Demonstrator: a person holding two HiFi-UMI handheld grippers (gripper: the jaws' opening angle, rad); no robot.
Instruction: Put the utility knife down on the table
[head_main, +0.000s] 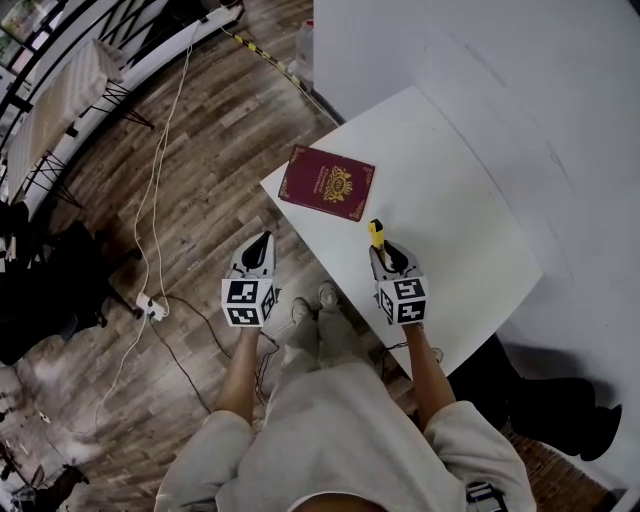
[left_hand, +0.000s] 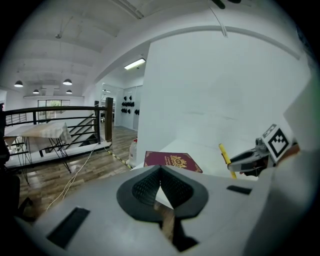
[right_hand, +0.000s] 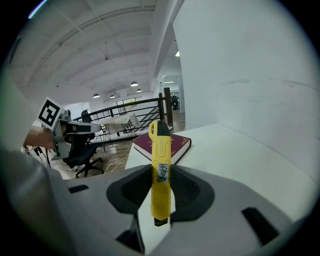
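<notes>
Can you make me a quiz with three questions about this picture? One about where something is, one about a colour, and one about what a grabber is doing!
1. Where is the dark red book?
A. on the white table
B. on the wooden floor
C. between a gripper's jaws

2. What colour is the utility knife?
A. blue
B. yellow
C. green

3. What is the right gripper doing?
A. standing open and empty
B. shut on the utility knife
C. holding the book

Answers:
1 A: the book lies flat near the table's corner.
2 B: the utility knife's body is bright yellow.
3 B: the jaws clamp the utility knife, which sticks out ahead of them.
</notes>
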